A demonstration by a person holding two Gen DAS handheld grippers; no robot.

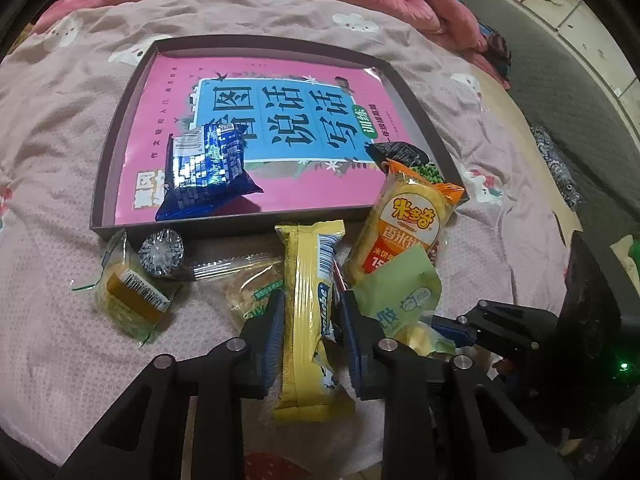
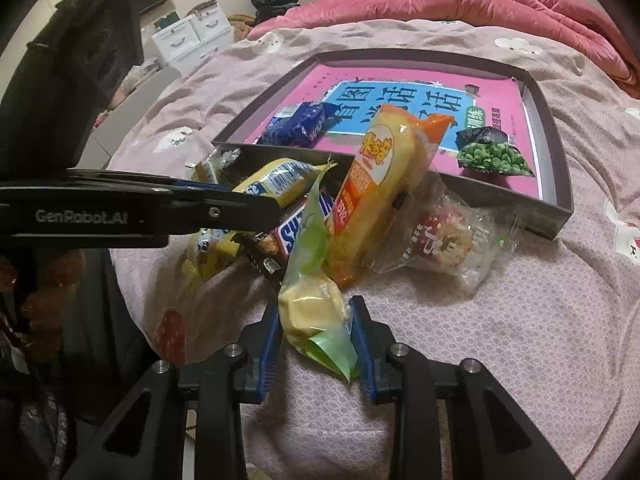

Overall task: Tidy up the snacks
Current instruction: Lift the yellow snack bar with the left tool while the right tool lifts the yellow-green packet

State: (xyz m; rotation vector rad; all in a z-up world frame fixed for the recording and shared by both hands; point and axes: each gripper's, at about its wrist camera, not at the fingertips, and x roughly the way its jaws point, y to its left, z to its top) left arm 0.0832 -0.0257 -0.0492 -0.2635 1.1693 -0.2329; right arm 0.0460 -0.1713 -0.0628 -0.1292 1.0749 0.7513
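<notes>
The left gripper [image 1: 313,312] pinches a yellow bar [image 1: 308,312]. The right gripper [image 2: 316,320] pinches a green pack [image 2: 316,312]. The tray [image 1: 104,184] on the bed holds a blue bag [image 1: 208,168] and a pea bag [image 2: 494,156].

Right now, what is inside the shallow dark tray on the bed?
In the tray lies a pink book covering its floor, with a blue snack packet and a green-pea packet on top. Whatever is beneath the book is hidden.

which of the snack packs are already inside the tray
Two: the dark blue foil pack near the tray's front left, and the green pea pack at its right. All other snacks lie outside on the bedspread.
</notes>
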